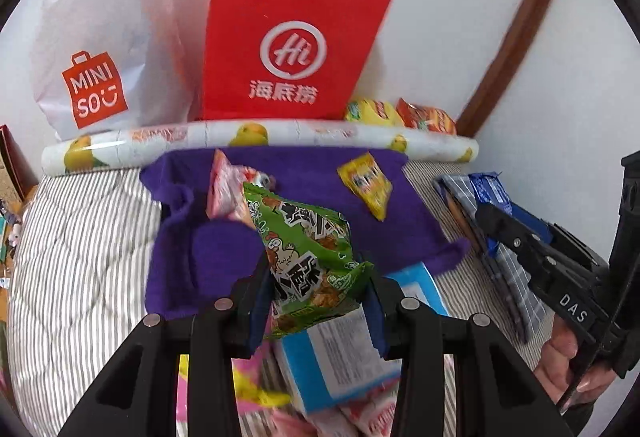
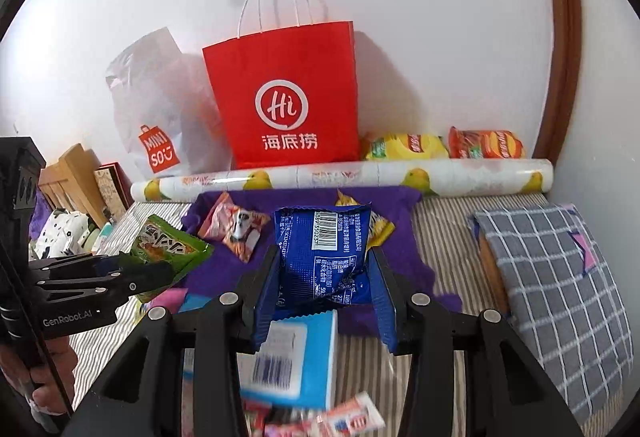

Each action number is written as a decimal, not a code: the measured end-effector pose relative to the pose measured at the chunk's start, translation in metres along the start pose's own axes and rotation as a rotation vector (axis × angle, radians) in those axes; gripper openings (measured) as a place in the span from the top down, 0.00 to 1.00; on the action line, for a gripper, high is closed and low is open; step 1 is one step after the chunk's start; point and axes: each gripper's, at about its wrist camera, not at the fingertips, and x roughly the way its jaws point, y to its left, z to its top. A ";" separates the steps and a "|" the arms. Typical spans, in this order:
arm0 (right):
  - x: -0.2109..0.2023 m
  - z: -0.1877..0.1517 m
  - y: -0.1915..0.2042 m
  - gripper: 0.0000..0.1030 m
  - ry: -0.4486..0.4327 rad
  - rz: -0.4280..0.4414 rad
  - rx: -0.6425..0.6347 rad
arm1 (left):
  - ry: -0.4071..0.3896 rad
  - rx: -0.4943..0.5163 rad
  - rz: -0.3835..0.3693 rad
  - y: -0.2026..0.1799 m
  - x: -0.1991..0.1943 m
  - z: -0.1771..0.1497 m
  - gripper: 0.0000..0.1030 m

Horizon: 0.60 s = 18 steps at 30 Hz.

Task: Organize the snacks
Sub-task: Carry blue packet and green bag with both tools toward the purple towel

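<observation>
Left gripper is clamping a green crinkly snack packet with a cartoon chicken print, jaws closed on its lower end, and holding it above the rumpled purple cloth that is lying on the striped grey-and-white bedding. Right gripper is pinching a shiny blue foil snack packet, barcode side facing the lens, also over the cloth. A pink snack pouch and a small yellow sachet are resting on the cloth farther back. A light-blue box is sitting below the right gripper, blurred; its label cannot be read. A red paper carrier bag and a white plastic shopping bag are standing against the wall behind a fruit-printed roll. A grey checked pillow is lying at the right.
</observation>
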 end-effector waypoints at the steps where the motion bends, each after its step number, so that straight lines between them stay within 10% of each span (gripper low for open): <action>1: 0.006 0.004 0.001 0.59 0.000 0.001 -0.001 | -0.006 -0.006 0.009 0.004 0.004 0.005 0.63; 18: 0.084 0.000 -0.004 0.59 0.074 0.048 0.013 | 0.020 -0.026 0.089 0.042 0.056 0.002 0.63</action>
